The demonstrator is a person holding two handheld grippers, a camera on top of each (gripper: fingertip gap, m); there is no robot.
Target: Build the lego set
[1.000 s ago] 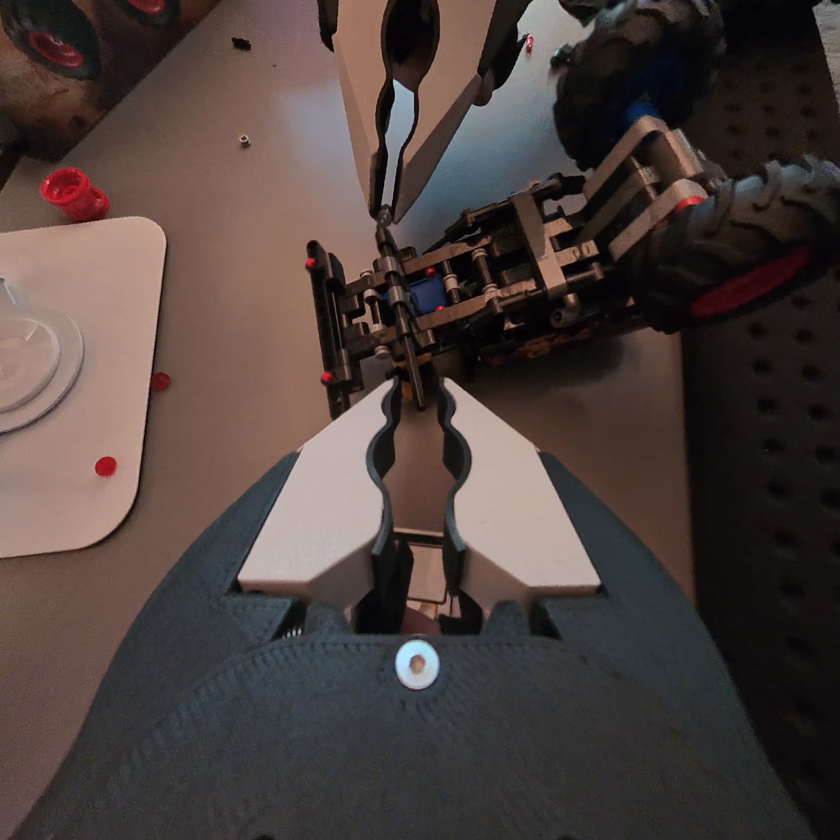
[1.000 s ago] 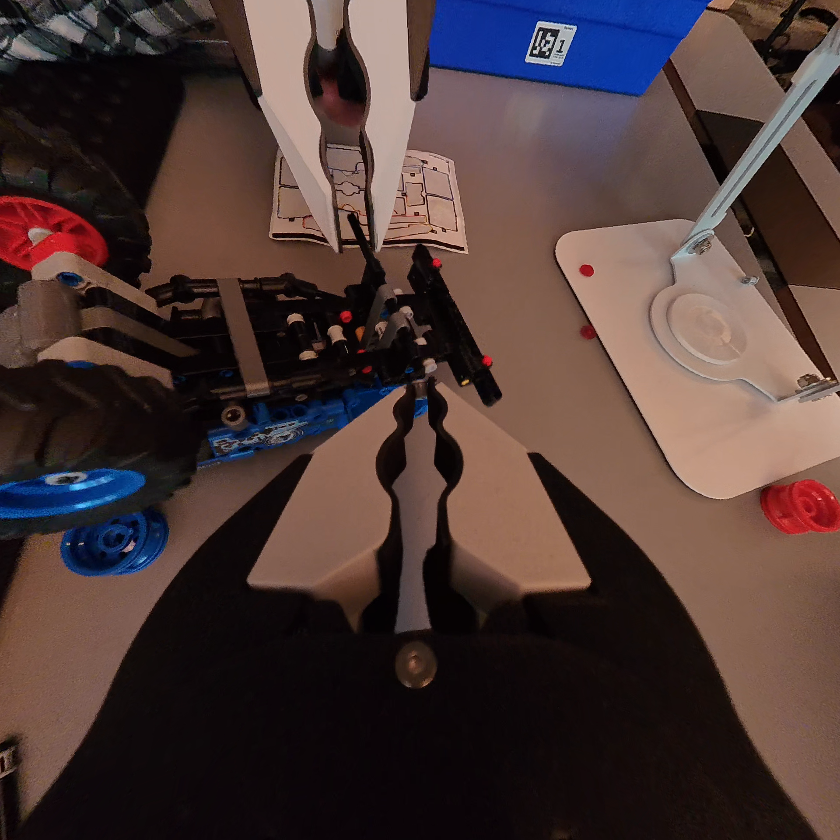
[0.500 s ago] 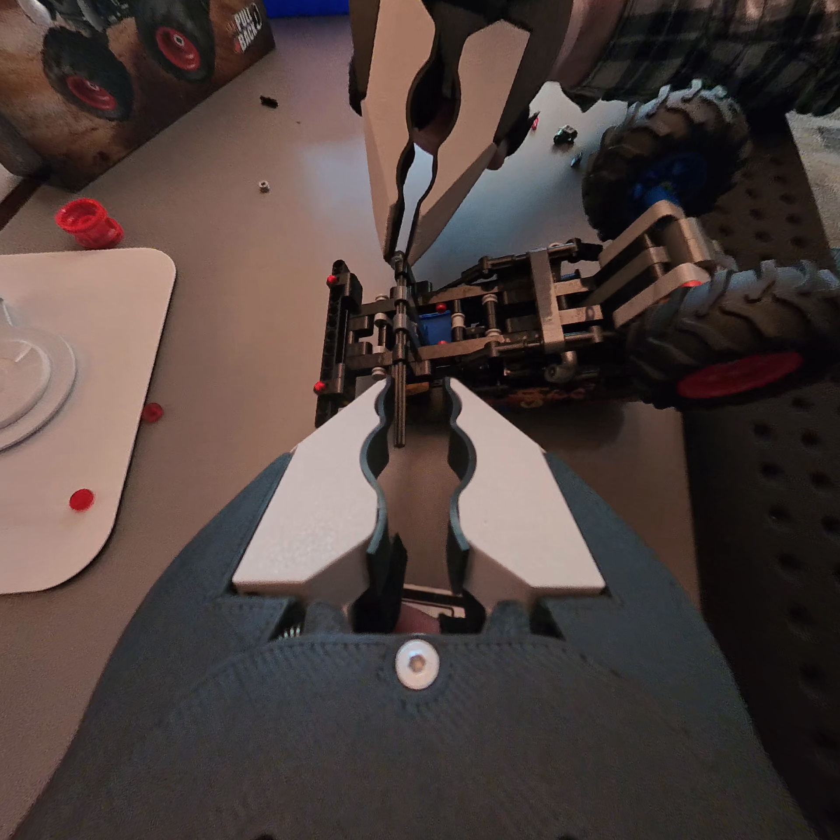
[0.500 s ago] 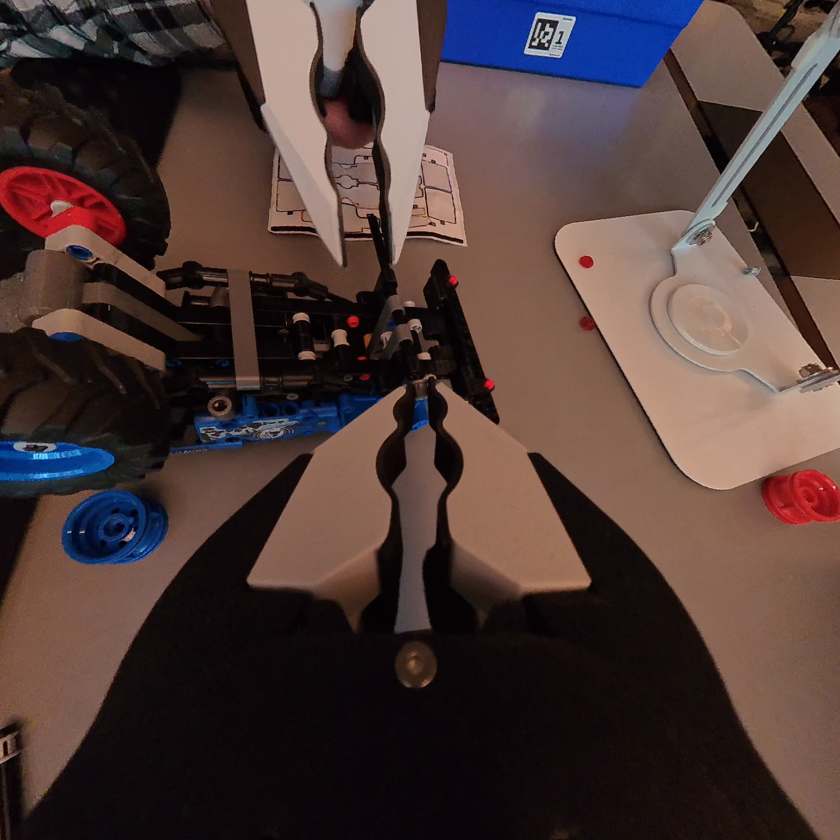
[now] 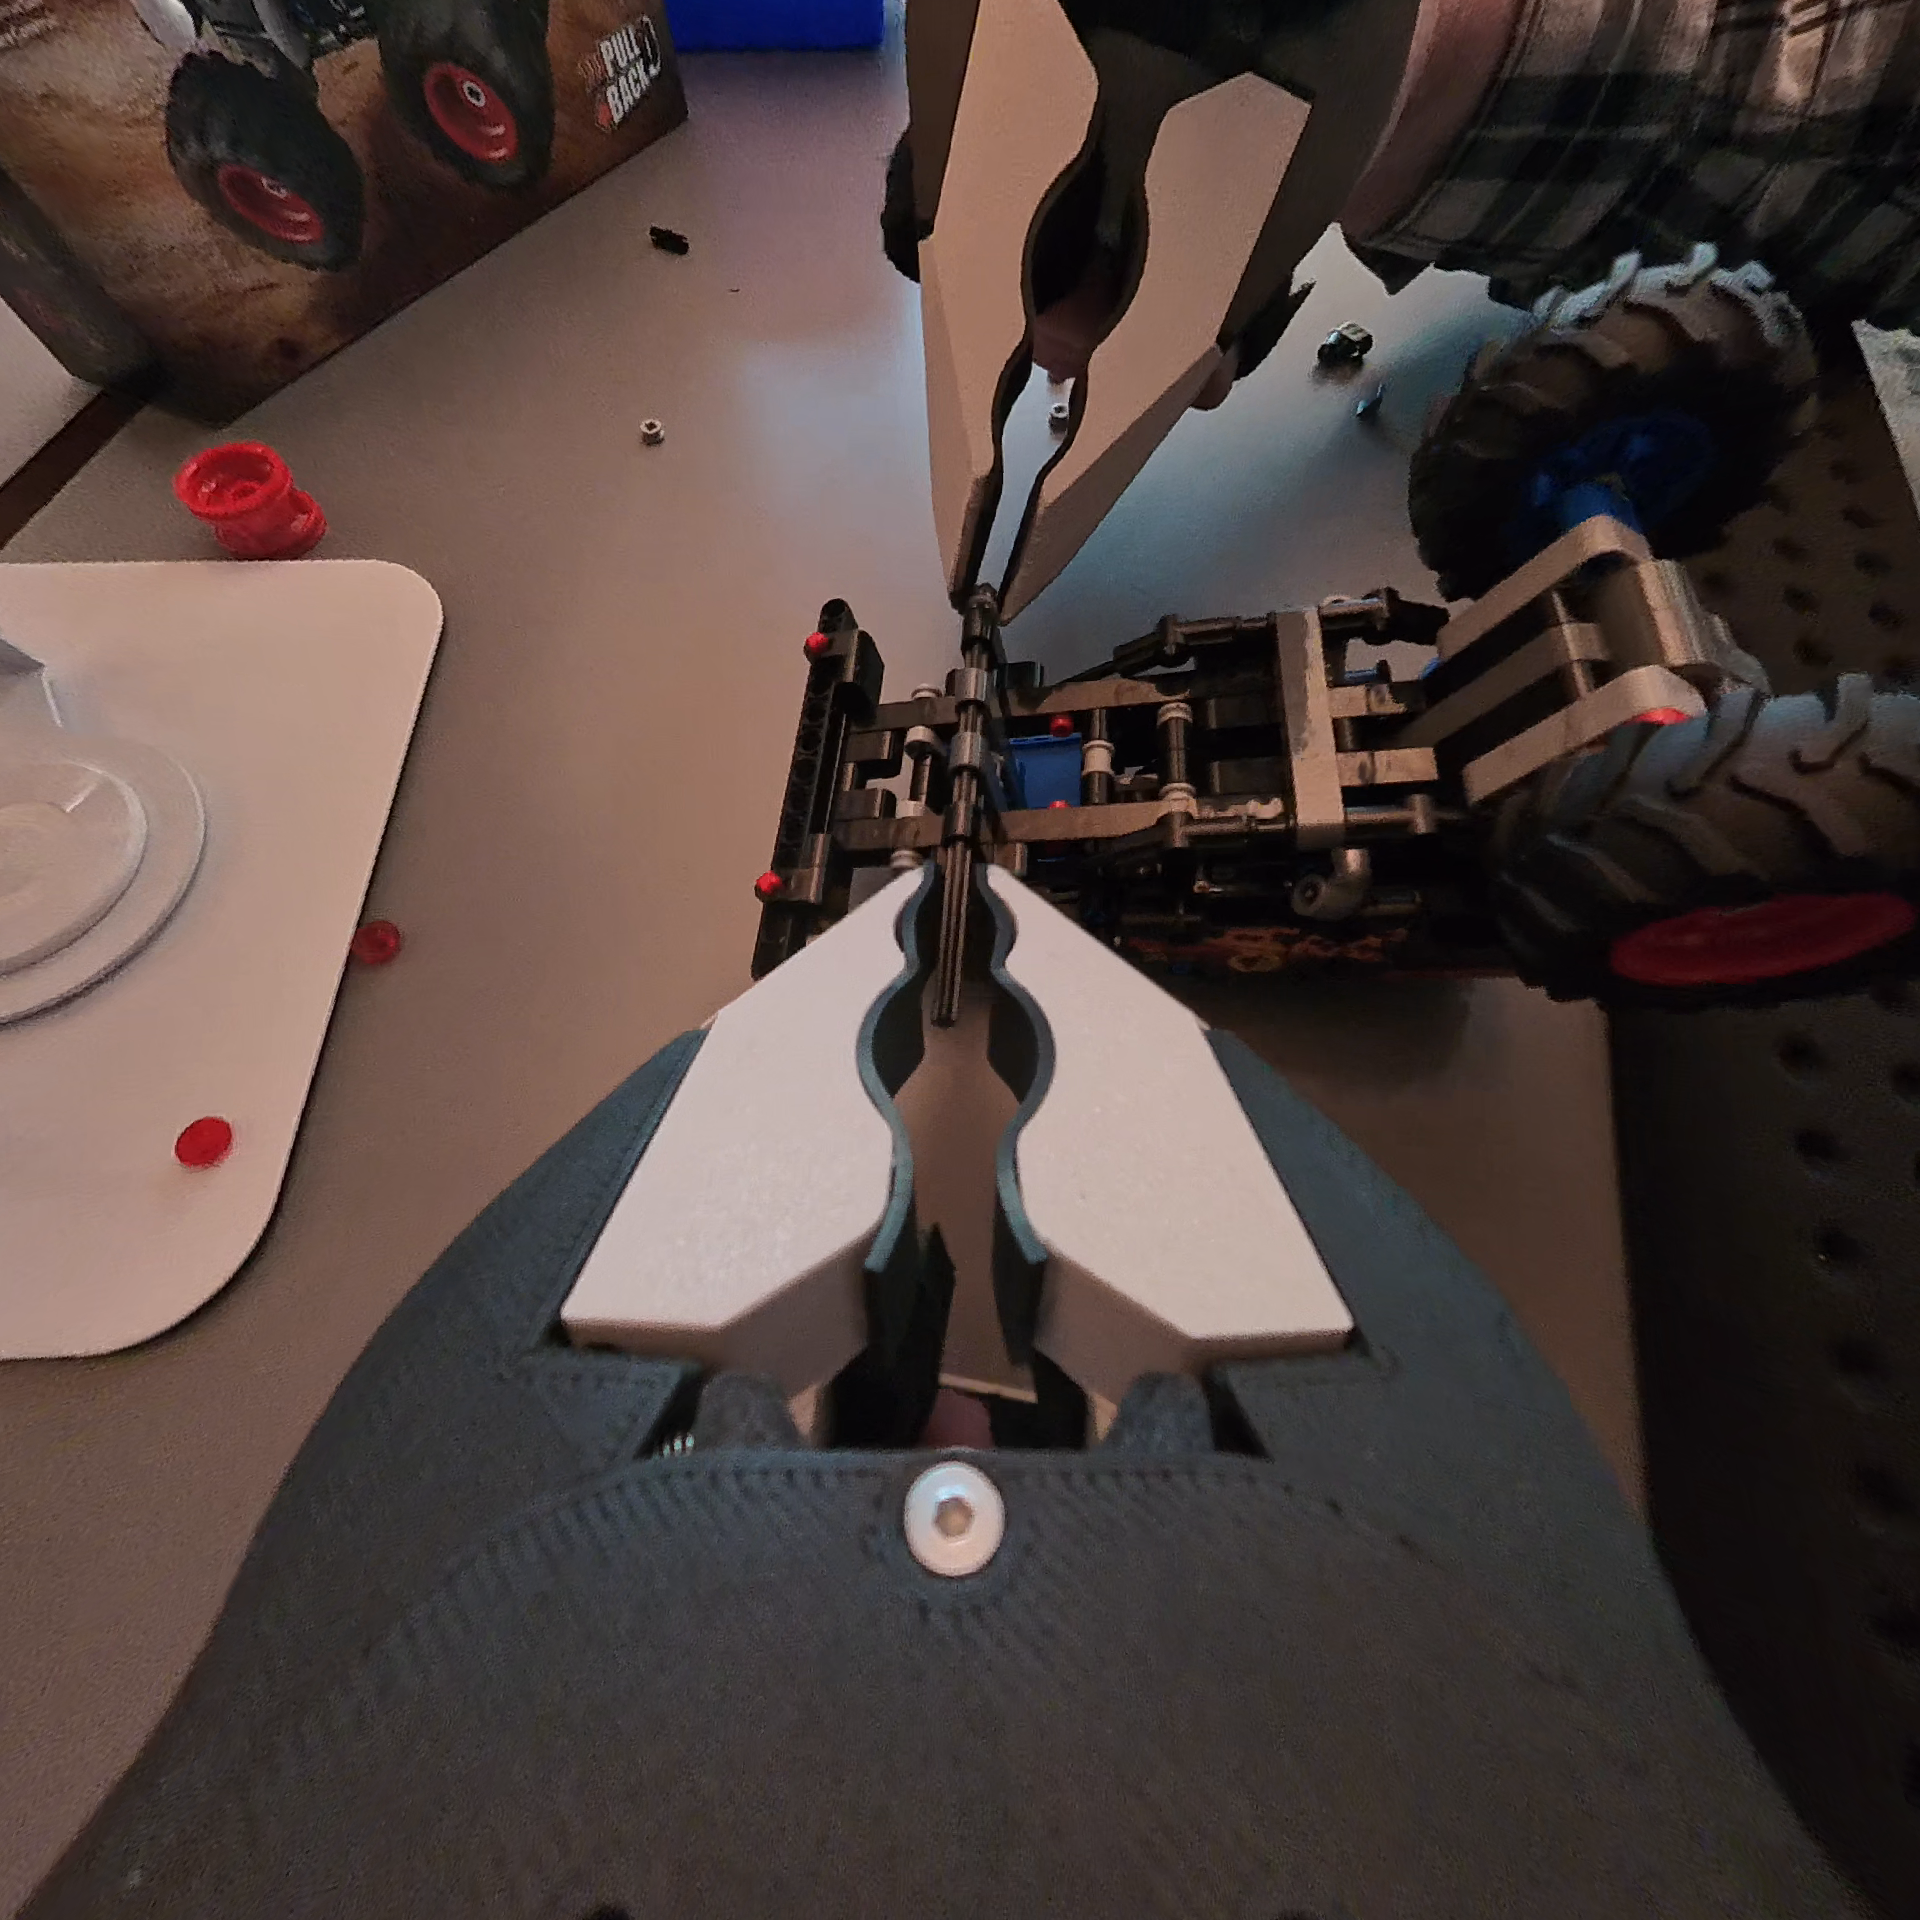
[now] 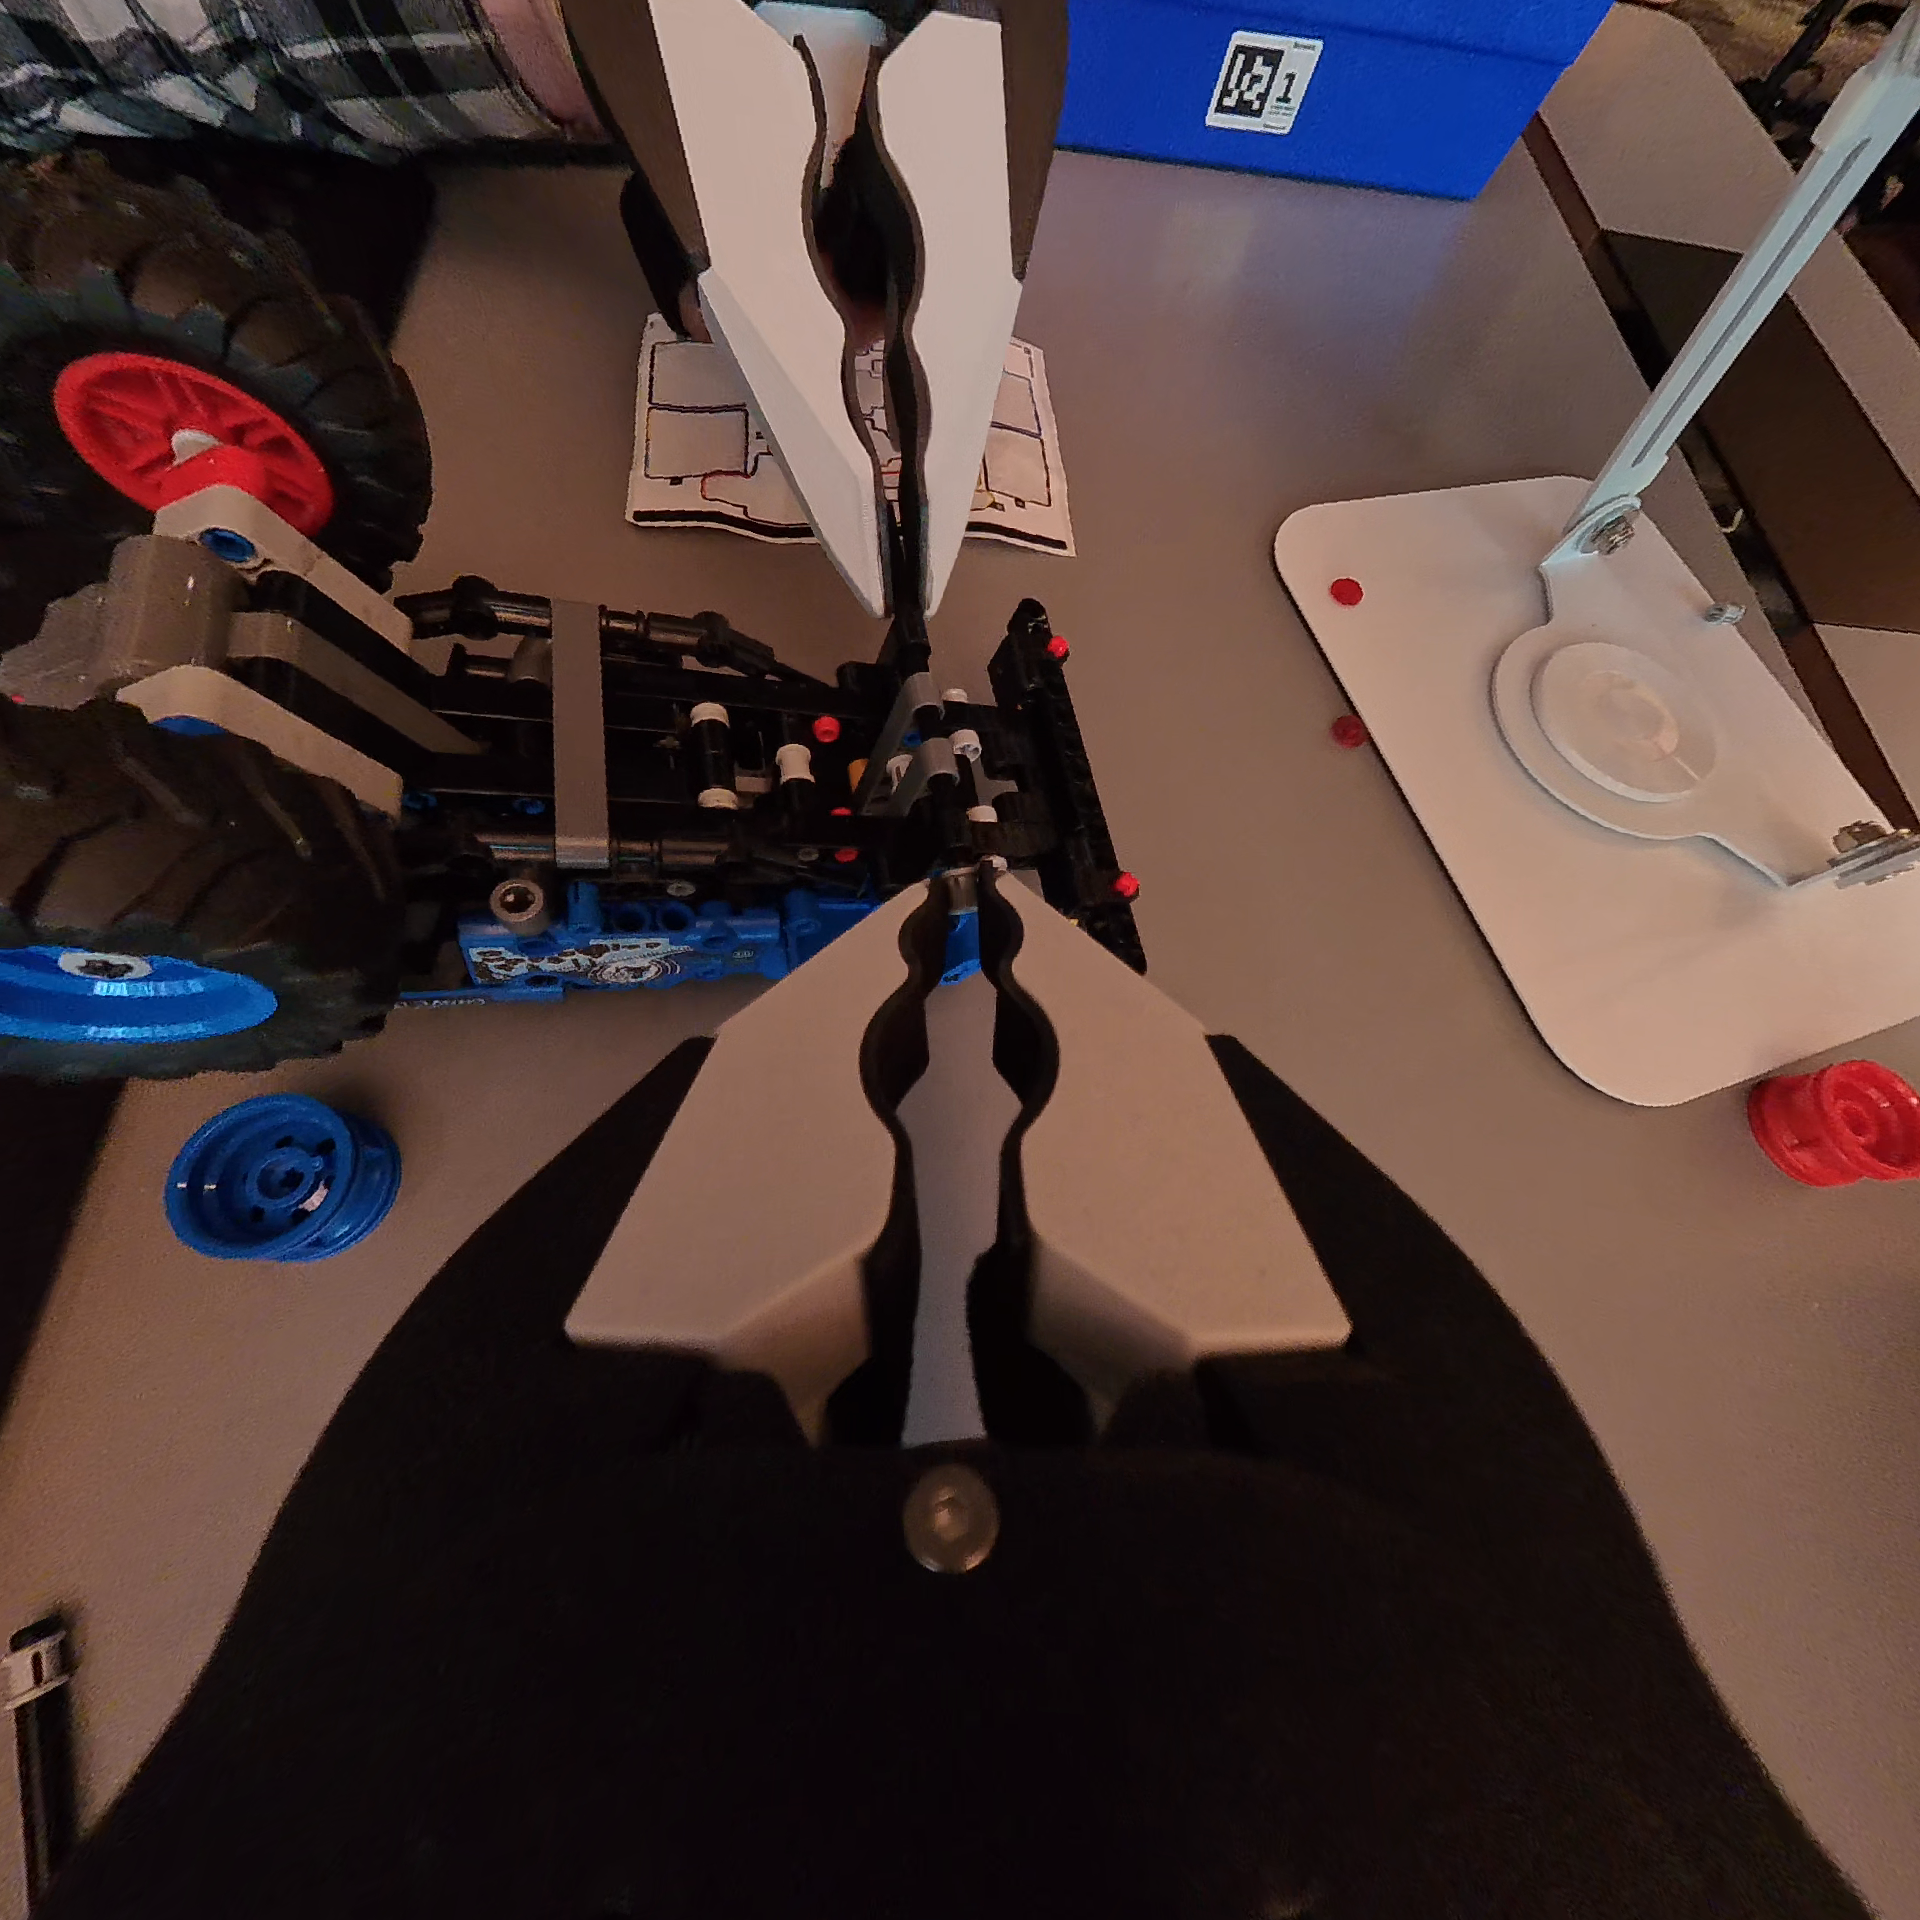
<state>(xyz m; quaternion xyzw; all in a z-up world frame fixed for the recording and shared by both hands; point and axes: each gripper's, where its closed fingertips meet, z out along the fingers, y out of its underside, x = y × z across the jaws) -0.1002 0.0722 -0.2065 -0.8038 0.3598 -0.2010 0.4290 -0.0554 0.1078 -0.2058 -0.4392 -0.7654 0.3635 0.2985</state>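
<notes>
Truck chassis (image 5: 1195,790): black Lego frame lying on the grey tabletop (image 5: 623,520), between the two hand-held grippers; its bumper end points toward the white base plate (image 5: 208,883).
Axle (image 5: 958,831): thin black rod running crosswise through the front of the chassis, one end toward each gripper.
Left hand-held gripper (image 5: 956,894): jaws narrow, set on either side of the near end of the axle; whether the pads press it cannot be told from its own view, but the right wrist view shows the tips (image 6: 902,603) closed about the rod.
Right hand-held gripper (image 6: 961,888): jaws nearly together, tips at a small grey bush on the other end of the axle; seen from the left wrist view (image 5: 982,603), the tips meet at the axle's end.
Tyres: two large black ones on the rear of the chassis, one with a red hub (image 6: 192,442), one with a blue hub (image 6: 125,997).
Loose rims: blue one (image 6: 281,1179) on the tabletop near the blue-hubbed tyre; red one (image 6: 1834,1122) just beside the base plate's corner.
Red studs: one (image 5: 203,1141) on the base plate, one (image 5: 374,940) just off its edge.
Sticker sheet (image 6: 707,447): flat on the tabletop behind the left gripper.
Blue bin (image 6: 1351,94): at the far edge.
</notes>
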